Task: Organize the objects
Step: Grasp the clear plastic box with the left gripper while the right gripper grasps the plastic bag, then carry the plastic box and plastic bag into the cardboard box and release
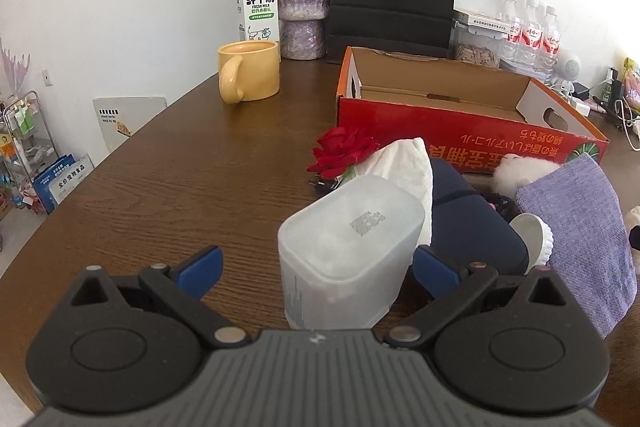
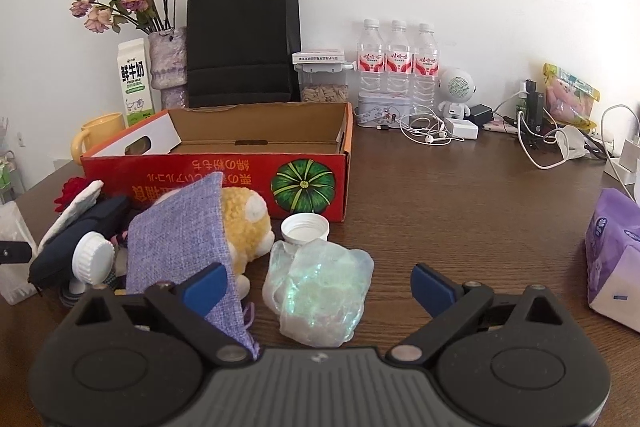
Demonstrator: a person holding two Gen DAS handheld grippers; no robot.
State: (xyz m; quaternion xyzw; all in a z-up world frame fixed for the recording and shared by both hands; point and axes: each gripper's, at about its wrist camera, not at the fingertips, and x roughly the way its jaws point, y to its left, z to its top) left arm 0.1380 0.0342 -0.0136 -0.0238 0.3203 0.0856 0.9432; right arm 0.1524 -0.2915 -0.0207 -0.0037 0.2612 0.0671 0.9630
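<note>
On a dark wooden table [image 1: 168, 179], two hand-held grippers point forward and slightly down toward a clutter of small items lying in front of a red cardboard box [image 2: 224, 171], which stands open. Left gripper [image 1: 318, 269]: blue-tipped jaws spread wide on either side of a frosted plastic container [image 1: 344, 251], pads not pressing it. Right gripper [image 2: 320, 283]: jaws likewise apart, flanking a crumpled iridescent bag [image 2: 320, 295] and touching a lilac cloth pouch [image 2: 180, 239]. Beside these lie a yellow plush toy [image 2: 248, 227], a white cap [image 2: 305, 229] and a red fabric rose [image 1: 344, 149].
</note>
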